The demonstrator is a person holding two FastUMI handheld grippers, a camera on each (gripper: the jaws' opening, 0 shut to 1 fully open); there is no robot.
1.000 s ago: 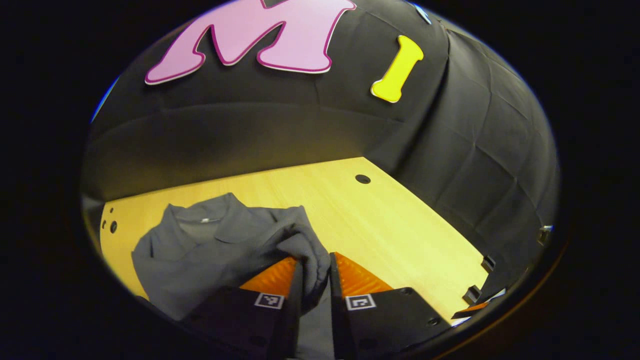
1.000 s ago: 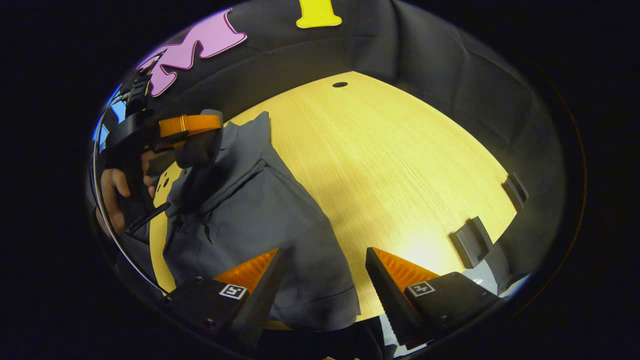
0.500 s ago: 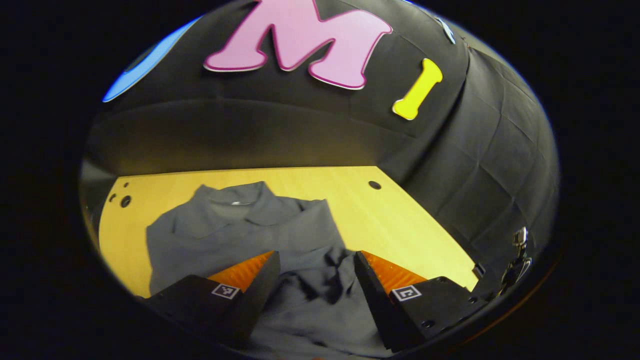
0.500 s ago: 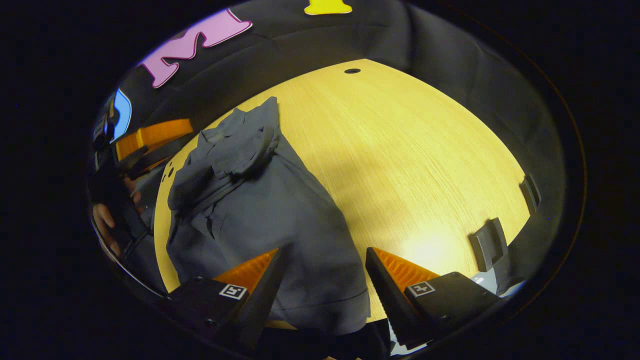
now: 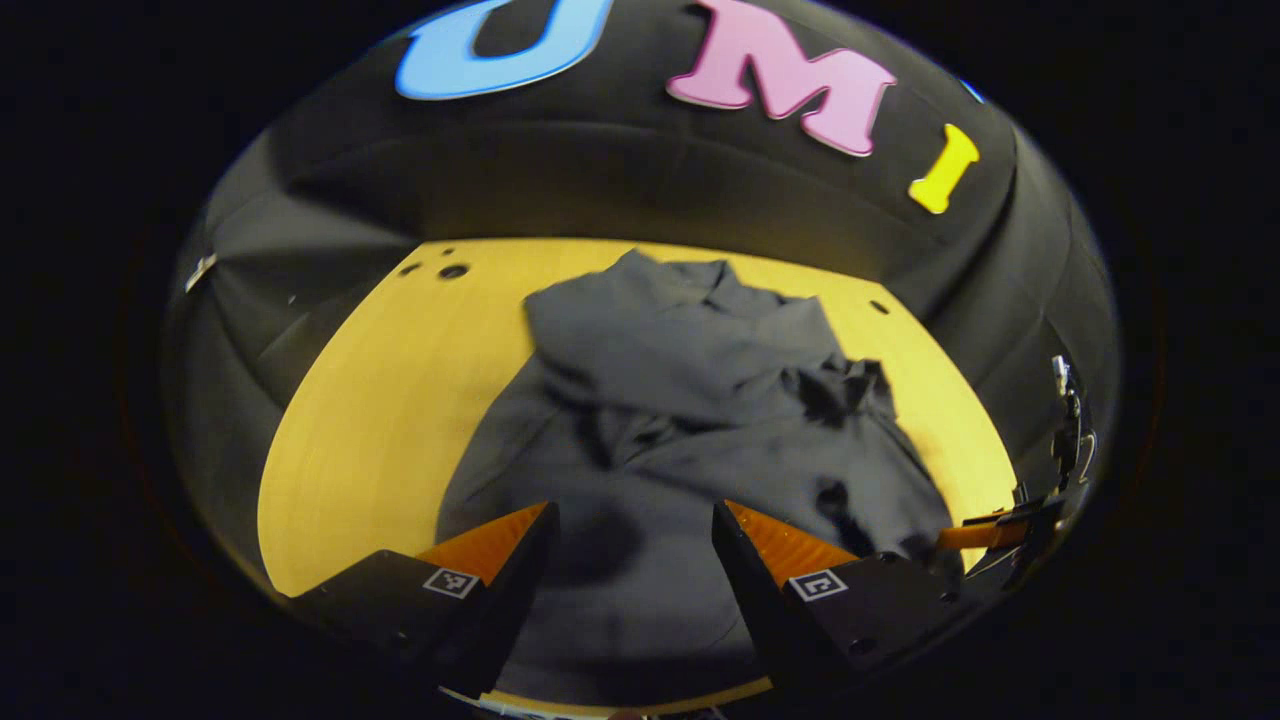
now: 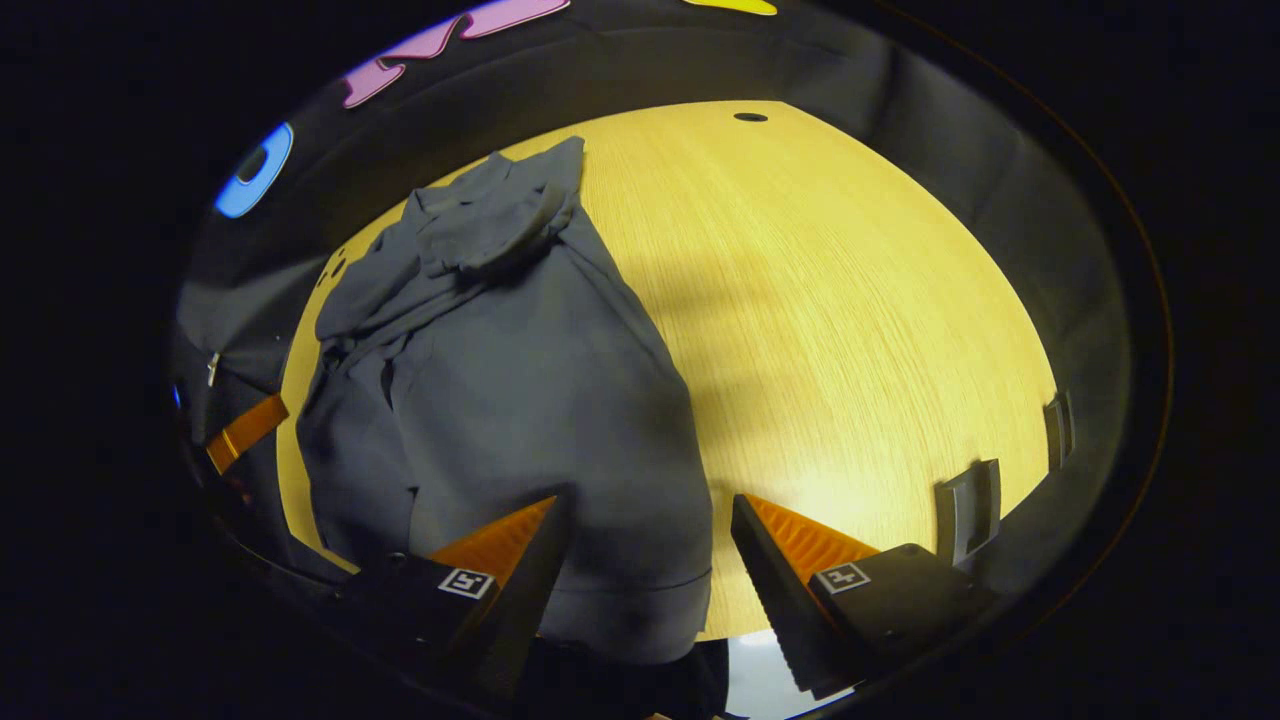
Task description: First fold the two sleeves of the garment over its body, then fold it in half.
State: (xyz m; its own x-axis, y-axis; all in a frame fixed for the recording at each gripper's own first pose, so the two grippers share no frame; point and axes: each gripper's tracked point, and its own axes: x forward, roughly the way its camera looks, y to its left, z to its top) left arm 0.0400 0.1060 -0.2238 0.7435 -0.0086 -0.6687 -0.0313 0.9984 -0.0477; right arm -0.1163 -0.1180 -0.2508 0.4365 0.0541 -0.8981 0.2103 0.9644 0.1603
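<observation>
A black cloth wall closes in a pale wooden worktop, which has small round holes near its far edge and dark brackets along its right edge in the right gripper view. A grey collared garment lies flat on the worktop's left half in that view, collar toward the far edge and hem at the near edge, where the cloth hangs slightly over. A sleeve lies folded in a bunch across the upper body just below the collar. In the left gripper view the garment runs from the near edge toward the far edge, and the folded sleeve shows as a crumpled lump on its right side. The left tongs hang over the lower body of the garment with the fingers spread wide, released and gripping nothing. The right tongs hover above the hem at the near edge, likewise spread and gripping nothing, one finger over cloth and the other over bare wood. Whether either touches the cloth cannot be told.
</observation>
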